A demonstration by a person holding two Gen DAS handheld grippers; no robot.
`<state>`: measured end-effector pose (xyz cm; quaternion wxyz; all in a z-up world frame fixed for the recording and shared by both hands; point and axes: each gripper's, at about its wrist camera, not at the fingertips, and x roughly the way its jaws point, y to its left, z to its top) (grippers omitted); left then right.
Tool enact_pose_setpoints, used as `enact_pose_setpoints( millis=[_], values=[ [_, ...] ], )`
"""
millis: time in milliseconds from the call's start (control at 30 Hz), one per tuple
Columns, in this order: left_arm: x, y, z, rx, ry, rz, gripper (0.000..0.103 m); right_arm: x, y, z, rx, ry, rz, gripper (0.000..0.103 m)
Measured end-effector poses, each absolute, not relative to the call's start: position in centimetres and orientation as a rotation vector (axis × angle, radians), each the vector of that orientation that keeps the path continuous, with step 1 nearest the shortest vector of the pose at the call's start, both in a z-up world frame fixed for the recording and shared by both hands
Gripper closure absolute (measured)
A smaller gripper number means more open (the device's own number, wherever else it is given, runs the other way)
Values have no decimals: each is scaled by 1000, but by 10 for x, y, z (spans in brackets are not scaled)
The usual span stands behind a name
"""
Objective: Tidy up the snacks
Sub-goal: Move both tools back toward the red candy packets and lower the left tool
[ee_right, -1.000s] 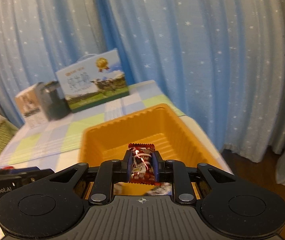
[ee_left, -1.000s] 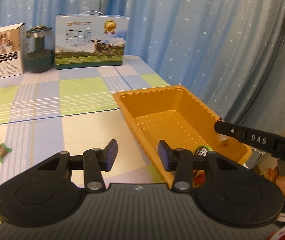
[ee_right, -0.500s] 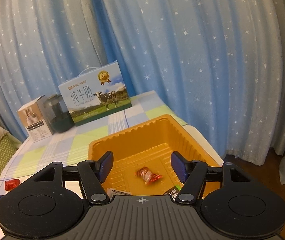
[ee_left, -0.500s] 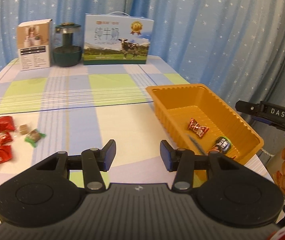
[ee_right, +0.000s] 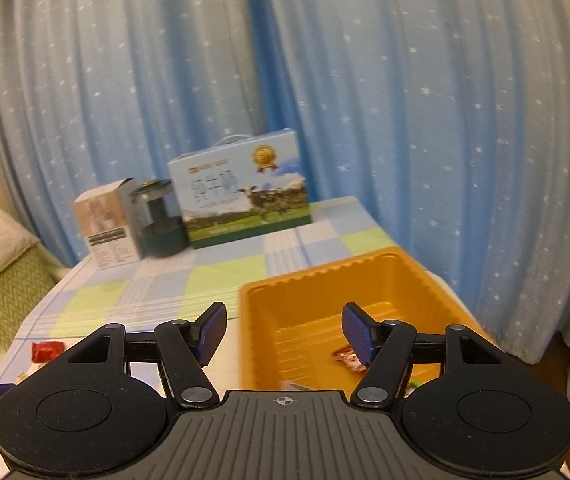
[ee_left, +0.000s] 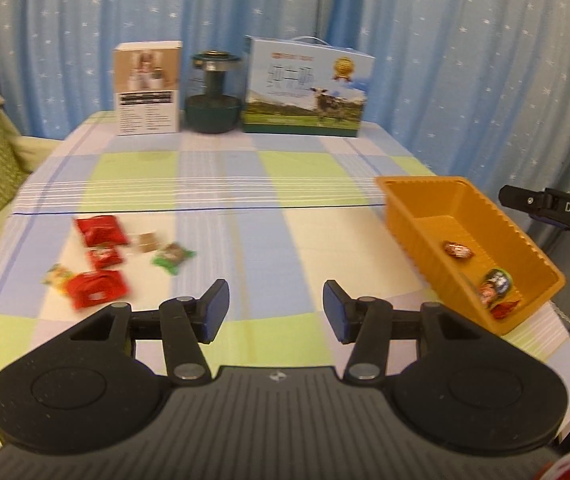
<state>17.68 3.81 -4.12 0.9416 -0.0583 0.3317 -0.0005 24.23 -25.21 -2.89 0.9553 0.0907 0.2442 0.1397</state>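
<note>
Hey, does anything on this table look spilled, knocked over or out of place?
Nothing is spilled or toppled. The only disorder is the loose snack packets scattered on the tablecloth, away from the orange tray, which holds only a few.

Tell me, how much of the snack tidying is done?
Partly done: a few snacks lie in the orange tray. Nothing is in hand: the left gripper, jaws opening, and the right gripper are both empty. Left: several loose packets on the tablecloth.

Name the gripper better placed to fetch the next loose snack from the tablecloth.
Left. The left gripper faces the loose snacks, jaws opening and empty. The right gripper, also empty, hangs by the orange tray.
</note>
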Motion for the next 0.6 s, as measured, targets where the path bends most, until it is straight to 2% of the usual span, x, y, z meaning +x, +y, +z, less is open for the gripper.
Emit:
enact_pose_setpoints(
  millis=[600],
  values=[
    [143,142,-47,-69,691,168,52,231,-124,-42,4,516,557,39]
  ],
)
